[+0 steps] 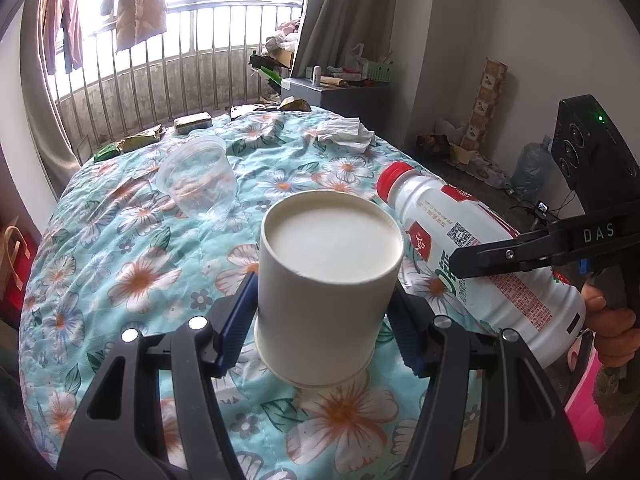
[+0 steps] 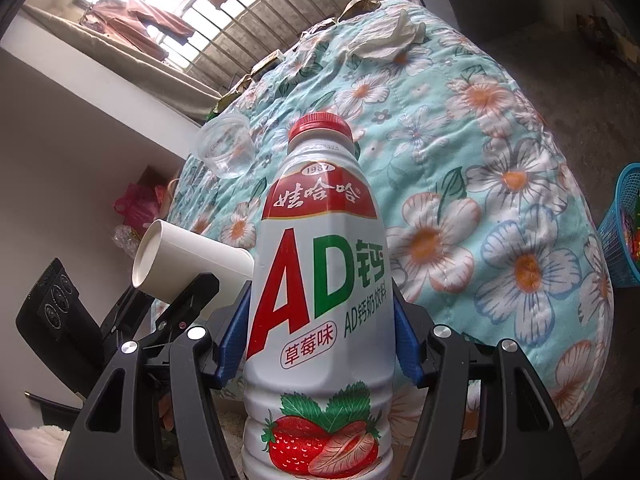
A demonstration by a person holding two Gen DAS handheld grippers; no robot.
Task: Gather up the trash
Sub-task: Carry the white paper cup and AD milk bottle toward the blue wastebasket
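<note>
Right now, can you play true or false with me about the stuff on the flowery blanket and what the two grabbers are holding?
1. The left gripper is holding a white paper cup. True.
2. The bottle in the right gripper has a blue cap. False: its cap is red.
3. A clear plastic cup lies tipped over on the blanket. True.
4. The bottle has a banana pictured on it. False: it shows strawberries.
5. Crumpled white tissue lies on the blanket. True.
6. The basket beside the bed is red. False: it is blue.
</note>
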